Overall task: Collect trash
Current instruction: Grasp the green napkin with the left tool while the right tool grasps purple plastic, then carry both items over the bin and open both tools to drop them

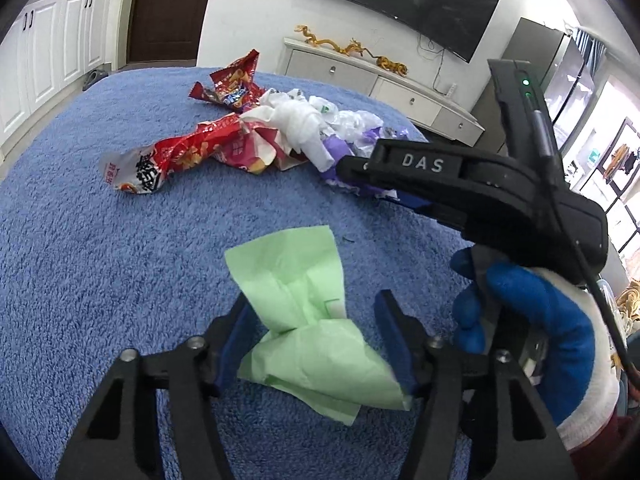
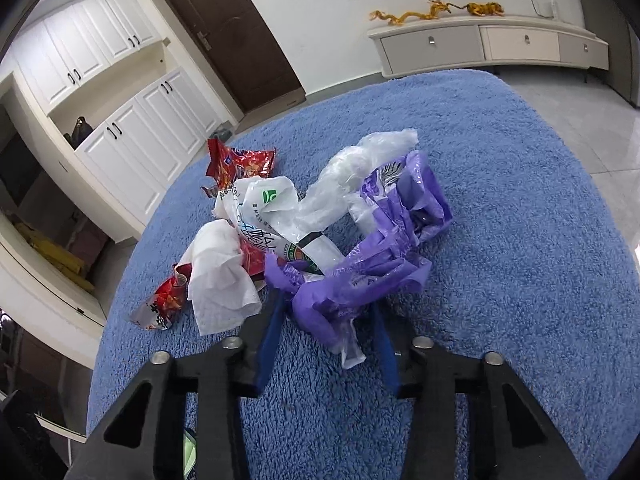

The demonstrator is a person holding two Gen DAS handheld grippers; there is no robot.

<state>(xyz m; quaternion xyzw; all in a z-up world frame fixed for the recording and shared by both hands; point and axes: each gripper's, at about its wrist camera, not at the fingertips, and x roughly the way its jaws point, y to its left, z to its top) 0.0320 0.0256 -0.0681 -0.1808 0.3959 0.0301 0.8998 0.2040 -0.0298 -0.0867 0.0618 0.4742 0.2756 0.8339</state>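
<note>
Left gripper (image 1: pixel 316 344): low in the left wrist view. Your jaws sit on both sides of the green paper (image 1: pixel 308 320). The pads look like they touch it at the crumpled end, so I think you are pinching it.
Green paper: it lies on the blue fuzzy tabletop (image 1: pixel 120 280), near the bottom middle of the frame. It is very light and soft. It can tear or slip out. Hold the thick bunched part, not the thin flat flap.
Green paper direction: its long side runs from the jaws up toward the middle of the frame. The flat end points away from you.
Right gripper (image 2: pixel 324 340): low in the right wrist view. Your jaws are around the near end of the purple bag (image 2: pixel 372 272). I cannot tell if the pads press it yet.
Purple bag: thin, floppy and slippery. Grab where many folds bunch together.
Purple bag direction: it runs from the jaws up and to the right.
White tissue (image 2: pixel 220 276): soft, just left of the purple bag.
Red snack wrappers (image 1: pixel 180 156): farther back, crinkly and light, lying left to right.
</note>
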